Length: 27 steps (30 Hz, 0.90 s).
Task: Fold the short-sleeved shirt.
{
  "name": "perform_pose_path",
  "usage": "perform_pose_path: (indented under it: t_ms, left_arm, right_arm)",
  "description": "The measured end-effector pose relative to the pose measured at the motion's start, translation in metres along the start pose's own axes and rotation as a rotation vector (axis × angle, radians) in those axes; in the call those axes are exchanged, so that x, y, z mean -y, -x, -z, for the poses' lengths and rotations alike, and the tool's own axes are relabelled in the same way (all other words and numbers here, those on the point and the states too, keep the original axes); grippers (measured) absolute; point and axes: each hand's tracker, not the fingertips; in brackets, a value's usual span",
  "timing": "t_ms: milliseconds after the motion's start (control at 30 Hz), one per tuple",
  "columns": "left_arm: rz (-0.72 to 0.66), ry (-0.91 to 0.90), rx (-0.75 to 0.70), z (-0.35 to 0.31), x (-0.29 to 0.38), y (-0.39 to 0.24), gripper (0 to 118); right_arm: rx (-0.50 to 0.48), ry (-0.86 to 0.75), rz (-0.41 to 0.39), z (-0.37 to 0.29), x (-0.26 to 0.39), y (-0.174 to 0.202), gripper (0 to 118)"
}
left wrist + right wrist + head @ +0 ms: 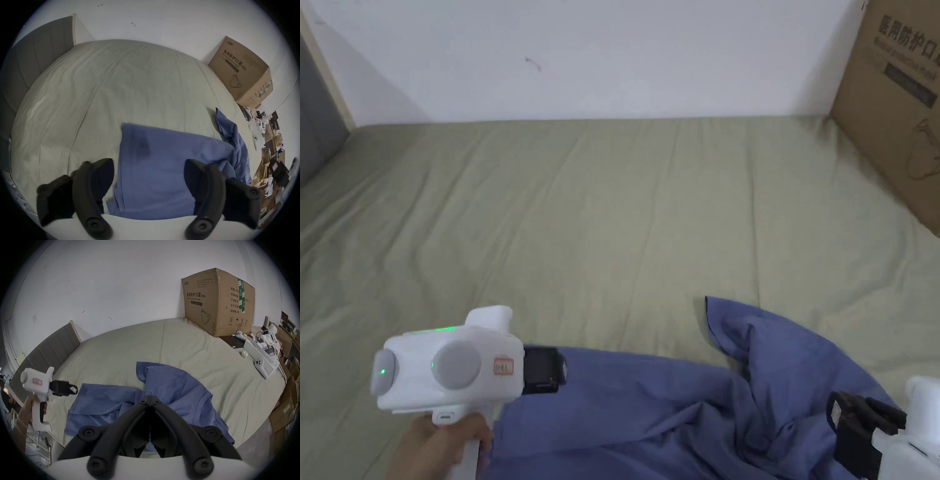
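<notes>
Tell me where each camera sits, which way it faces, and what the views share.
Head view: from above, facing the wall across the bed; the left tool, the hand holding it and the right tool show.
Left gripper view: rides the left tool, jaws spread over the blue shirt.
Right gripper view: rides the right tool, jaws together above the shirt.
Shared: shirt, bed, cardboard box.

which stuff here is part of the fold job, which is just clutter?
Job:
blue shirt, crumpled on the bed sheet
left claw, open
right claw, shut

Lying about:
cardboard box
white tray of gadgets
grey headboard
</notes>
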Motion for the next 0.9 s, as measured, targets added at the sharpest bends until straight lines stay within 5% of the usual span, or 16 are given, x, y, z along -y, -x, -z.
perform_pose_path:
  t_ms: [300,367,433,467,733,900]
  left_arm:
    - [-0.030,0.088,-0.054,0.082,-0.036,0.006,93]
    - [-0.035,0.100,-0.093,0.095,-0.025,0.007,69]
    - [0.007,-0.029,-0.188,0.082,-0.014,0.001,22]
    - [0.003,-0.042,-0.202,0.079,-0.011,0.000,9]
    - [-0.073,-0.038,-0.094,0.057,-0.015,0.017,7]
    - [0.005,-0.108,-0.031,0.018,-0.012,0.010,7]
  right_arm:
    - [0.046,0.072,0.019,0.017,0.012,-0.018,2]
    - [0.055,0.083,0.016,0.017,0.012,-0.023,2]
    - [0.068,0.086,0.017,0.017,0.013,-0.028,2]
    - [0.073,0.089,0.019,0.018,0.014,-0.031,2]
    - [0.051,0.114,0.065,0.023,0.017,-0.043,2]
    - [-0.012,0.111,0.084,0.039,-0.009,-0.065,2]
